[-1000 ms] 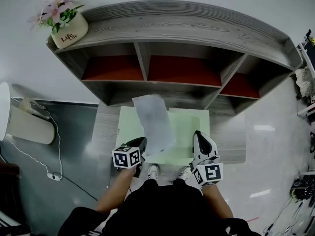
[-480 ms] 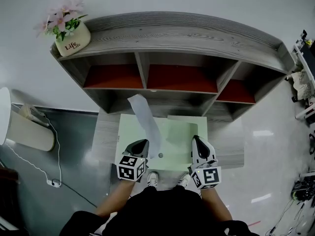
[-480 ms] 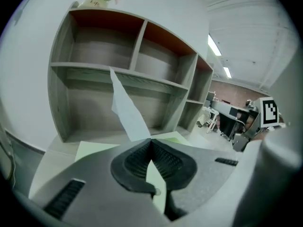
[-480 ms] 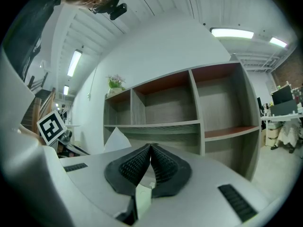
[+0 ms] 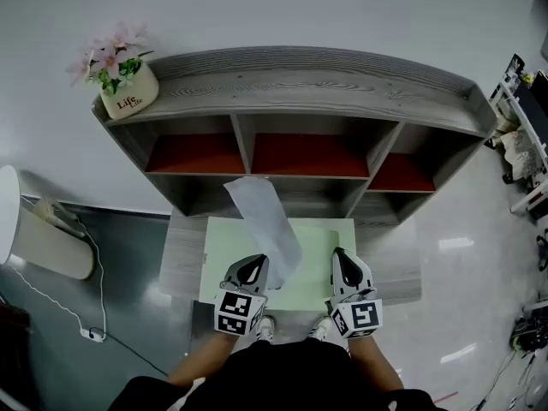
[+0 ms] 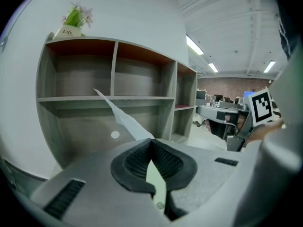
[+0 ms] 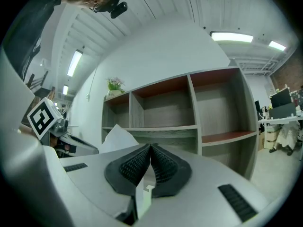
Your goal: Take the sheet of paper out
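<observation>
A low grey wood-grain table (image 5: 181, 259) stands on a glossy pale floor, against a white wall. The sheet of paper (image 5: 267, 221) is thin, white and slightly curled. It slants up and away from the tips of the left gripper (image 5: 253, 265), whose ribbed black pads are clamped on its lower corner. Under both tools a flat pale-green folder (image 5: 312, 268) lies on the table. The right gripper (image 5: 342, 259), beside the left one near the folder's right edge, has its jaws pressed together. A pale edge shows in the gap beneath them; I cannot tell whether it is pinched. Beyond the tips rises a grey shelf unit (image 5: 300, 80) with red-backed open compartments. A cream flower pot (image 5: 130, 92) stands on its top left corner.
</observation>
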{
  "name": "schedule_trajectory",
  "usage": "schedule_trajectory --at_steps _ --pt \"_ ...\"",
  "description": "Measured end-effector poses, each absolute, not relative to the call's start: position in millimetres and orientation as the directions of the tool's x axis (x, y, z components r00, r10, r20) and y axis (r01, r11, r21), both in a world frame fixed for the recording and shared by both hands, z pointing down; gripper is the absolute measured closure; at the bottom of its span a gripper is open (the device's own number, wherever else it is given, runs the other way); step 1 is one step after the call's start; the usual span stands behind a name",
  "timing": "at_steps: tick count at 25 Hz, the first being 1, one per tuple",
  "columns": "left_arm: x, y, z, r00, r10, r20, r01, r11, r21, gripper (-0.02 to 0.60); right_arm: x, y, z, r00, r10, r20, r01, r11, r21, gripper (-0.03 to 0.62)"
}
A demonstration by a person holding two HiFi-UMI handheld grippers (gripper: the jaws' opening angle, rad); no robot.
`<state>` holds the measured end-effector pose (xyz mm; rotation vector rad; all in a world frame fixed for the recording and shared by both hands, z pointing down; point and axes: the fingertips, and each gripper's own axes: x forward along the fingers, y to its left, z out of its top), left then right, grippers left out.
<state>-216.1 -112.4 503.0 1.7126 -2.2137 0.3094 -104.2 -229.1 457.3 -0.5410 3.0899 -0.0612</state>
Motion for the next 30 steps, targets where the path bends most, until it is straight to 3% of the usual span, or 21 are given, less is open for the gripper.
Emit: schedule_trajectory --at_steps 30 --pt "-200 -127 489 -0.223 -0.911 0.346 -0.975 0.213 -0.067 0.575 -102 -230 445 -0.937 -0.349 -0.010 -0.349 0.936 0.036 0.572"
